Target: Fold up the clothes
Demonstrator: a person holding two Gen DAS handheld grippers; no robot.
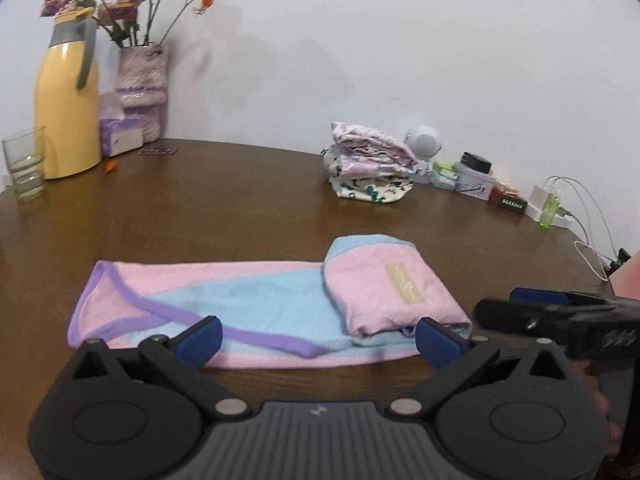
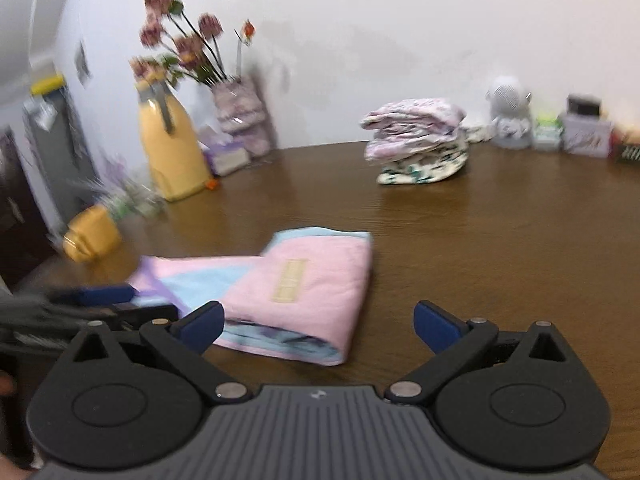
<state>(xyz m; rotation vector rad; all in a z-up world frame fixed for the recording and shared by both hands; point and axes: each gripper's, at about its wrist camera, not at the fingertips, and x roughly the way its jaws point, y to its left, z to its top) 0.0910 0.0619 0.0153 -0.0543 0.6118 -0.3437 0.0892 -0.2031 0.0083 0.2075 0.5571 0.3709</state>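
Two hand-held grippers: left hand-held gripper (image 1: 318,336) and right hand-held gripper (image 2: 319,326), both spread wide, nothing between the blue pads.
Left reach: poised at the near edge of the pink-and-blue garment (image 1: 256,312), pads just short of the cloth or barely over it; the fisheye leaves that unclear.
Right reach: at the garment's right end, left pad over the near corner of the folded-over flap (image 2: 304,292).
Handling: judged light, soft and limp; thin knit that will sag and drag if lifted by one point.
Hold: best pinched at the purple-bound hem (image 1: 256,334) or at a corner, one layer stack per jaw.
Look: long flat band, pink and pale blue panels, purple trim, right end doubled back with a beige label (image 1: 405,284) up.
Place: near middle of the brown worktop (image 1: 240,208).
Beyond: folded floral stack (image 1: 370,170) well apart, by the wall.
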